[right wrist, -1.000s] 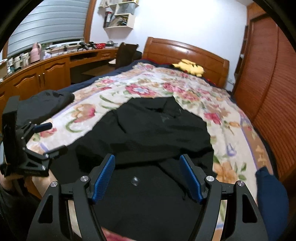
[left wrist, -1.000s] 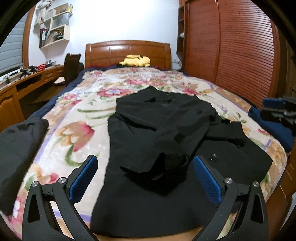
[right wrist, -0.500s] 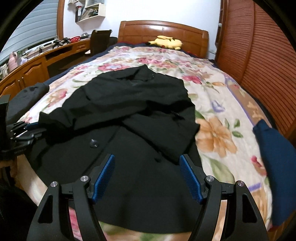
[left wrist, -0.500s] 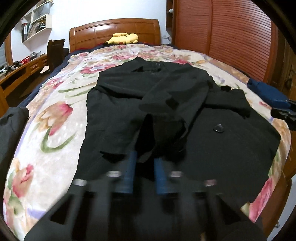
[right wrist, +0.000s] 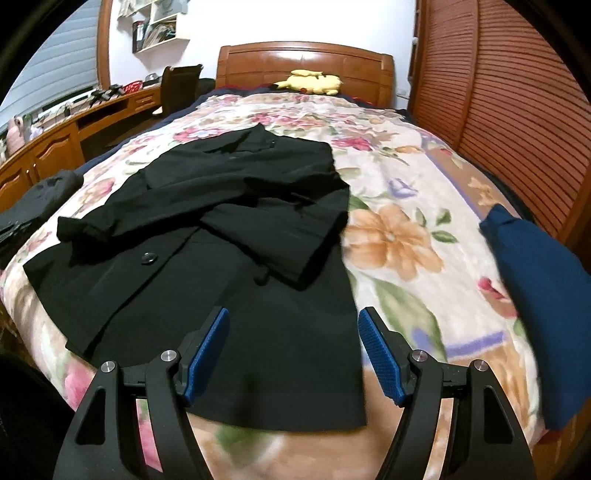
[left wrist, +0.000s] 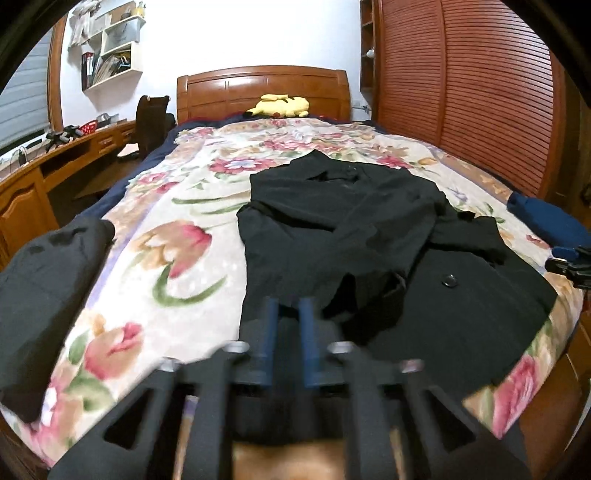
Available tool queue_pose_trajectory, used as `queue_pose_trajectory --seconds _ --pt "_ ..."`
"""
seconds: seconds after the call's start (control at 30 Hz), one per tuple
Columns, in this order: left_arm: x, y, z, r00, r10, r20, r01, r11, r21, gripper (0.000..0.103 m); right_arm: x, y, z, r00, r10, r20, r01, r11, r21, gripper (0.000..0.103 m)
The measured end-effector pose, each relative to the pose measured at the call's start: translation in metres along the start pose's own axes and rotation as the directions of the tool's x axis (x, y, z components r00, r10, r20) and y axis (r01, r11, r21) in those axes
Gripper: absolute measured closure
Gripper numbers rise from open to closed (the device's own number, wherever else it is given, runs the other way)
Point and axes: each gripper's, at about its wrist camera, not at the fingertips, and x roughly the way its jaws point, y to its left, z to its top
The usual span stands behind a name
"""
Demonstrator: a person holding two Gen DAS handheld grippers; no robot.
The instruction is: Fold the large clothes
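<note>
You are facing: wooden headboard (left wrist: 263, 86) standing against white wall (left wrist: 236, 33); louvered wardrobe (left wrist: 465, 85) flanking right; curved desk (right wrist: 85, 122) running left; wall shelves (left wrist: 110, 55) hanging above.

Black coat (left wrist: 369, 236) (right wrist: 229, 236), large and matte, spread flat on the floral blanket (left wrist: 184, 206) (right wrist: 399, 206), collar toward the blanket's headboard end, hem at its near edge. Both sleeves folded inward and crossed over the chest, cuffs bunched near the middle. One round black button (left wrist: 448, 281) (right wrist: 149, 258) showing on the front panel below the sleeves. Lower skirt of the coat flaring wider than the shoulders, mostly smooth, with slight creases around the sleeves.
</note>
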Motion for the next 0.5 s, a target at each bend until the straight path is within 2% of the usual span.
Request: queue_pose_trajectory --seconds 0.03,0.1,0.13,0.27,0.5 --pt "-0.004 0.002 -0.003 1.000 -0.001 0.008 0.001 1.000 0.008 0.056 0.000 -0.002 -0.002 1.000 -0.001 0.001 0.001 1.000 0.008 0.029" --pt "-0.008 0.005 -0.007 1.000 0.008 0.020 -0.009 0.999 0.034 0.031 0.001 -0.006 -0.005 1.000 -0.005 0.002 0.005 1.000 0.023 0.029" --pt "-0.009 0.006 -0.009 1.000 0.018 0.022 -0.019 0.999 0.041 0.027 0.002 -0.008 -0.007 1.000 -0.005 0.000 0.005 1.000 0.031 0.029" --pt "-0.012 0.017 -0.016 0.999 0.025 0.023 -0.026 0.999 0.026 0.025 0.010 -0.012 -0.012 1.000 -0.012 -0.014 0.013 0.998 0.055 0.029" --pt "0.007 0.027 -0.036 0.998 0.053 -0.035 -0.052 0.998 0.018 0.025 0.020 -0.019 -0.021 0.999 -0.022 -0.050 0.026 0.997 0.072 0.029"
